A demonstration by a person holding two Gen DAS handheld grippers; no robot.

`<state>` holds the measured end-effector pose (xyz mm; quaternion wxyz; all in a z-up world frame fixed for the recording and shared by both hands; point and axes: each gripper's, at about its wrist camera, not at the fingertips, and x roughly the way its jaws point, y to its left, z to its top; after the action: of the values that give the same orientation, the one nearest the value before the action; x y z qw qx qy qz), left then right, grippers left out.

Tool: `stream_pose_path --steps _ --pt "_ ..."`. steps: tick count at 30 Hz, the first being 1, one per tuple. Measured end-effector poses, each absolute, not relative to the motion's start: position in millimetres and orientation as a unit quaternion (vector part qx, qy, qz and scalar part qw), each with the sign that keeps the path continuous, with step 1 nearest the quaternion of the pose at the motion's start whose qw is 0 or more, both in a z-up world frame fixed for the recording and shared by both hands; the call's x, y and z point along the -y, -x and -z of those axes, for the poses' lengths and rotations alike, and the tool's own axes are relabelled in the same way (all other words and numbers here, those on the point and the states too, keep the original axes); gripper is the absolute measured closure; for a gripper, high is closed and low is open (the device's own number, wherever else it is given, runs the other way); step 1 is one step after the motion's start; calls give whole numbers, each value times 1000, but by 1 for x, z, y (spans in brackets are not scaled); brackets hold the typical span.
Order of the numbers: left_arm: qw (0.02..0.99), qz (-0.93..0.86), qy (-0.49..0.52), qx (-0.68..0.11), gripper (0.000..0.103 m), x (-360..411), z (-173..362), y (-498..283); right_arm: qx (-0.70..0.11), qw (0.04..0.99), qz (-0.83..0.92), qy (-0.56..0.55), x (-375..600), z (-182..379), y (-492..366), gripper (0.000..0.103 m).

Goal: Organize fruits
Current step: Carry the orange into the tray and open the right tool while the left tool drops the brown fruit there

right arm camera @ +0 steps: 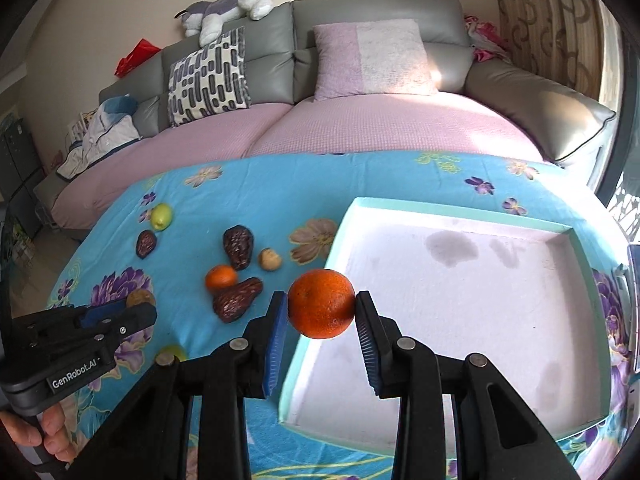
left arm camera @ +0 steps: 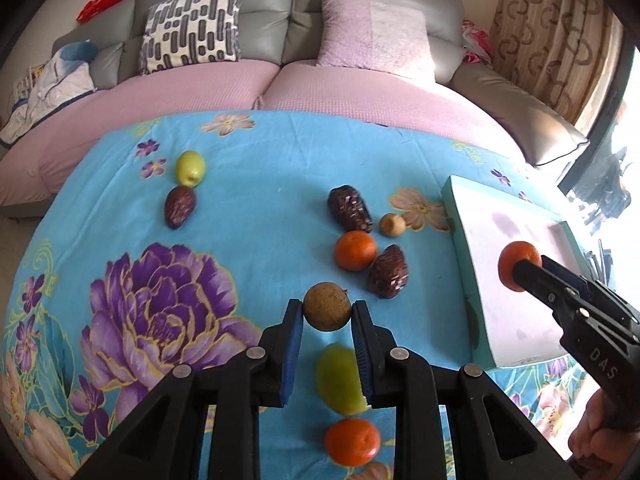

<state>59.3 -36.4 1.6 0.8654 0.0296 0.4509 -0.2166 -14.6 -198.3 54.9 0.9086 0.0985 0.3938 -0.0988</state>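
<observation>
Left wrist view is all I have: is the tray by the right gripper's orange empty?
Observer: Yes, the tray holds no fruit; only grey stains show on its white floor.
Operator: Is the orange over it?
Observer: The orange, pinched in the right gripper, hangs at the tray's near-left rim, partly over the floor.
Operator: Is my brown fruit visible from there?
Observer: Only partly: the brown fruit peeks out at the left gripper.

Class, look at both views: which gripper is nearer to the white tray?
Right. The right gripper holds an orange over the near-left edge of the white tray. The left gripper holds a brown fruit over the blue cloth, off to the tray's left.
</observation>
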Motion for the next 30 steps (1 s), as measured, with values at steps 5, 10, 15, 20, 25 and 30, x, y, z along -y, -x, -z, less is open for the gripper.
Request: stream_pose_path --steps 5,10,15,20,25,30 --pt "859 268 -62 -432 77 88 -13 -56 -403 895 162 -98 237 -57 17 67" --pt "846 315 -100 -418 77 142 -16 -47 -409 883 190 -133 272 -55 25 67" --pt "828 353 -147 -411 77 189 -5 -34 -409 869 226 -163 307 -53 35 67" --pt "814 370 -174 -412 77 215 10 -26 -415 856 250 -178 331 -48 42 67" --pt "804 372 -186 -424 77 219 25 -25 -438 840 258 -190 340 -33 41 67" --pt "796 370 -196 -437 77 220 37 -23 -469 821 260 -196 342 -16 38 67"
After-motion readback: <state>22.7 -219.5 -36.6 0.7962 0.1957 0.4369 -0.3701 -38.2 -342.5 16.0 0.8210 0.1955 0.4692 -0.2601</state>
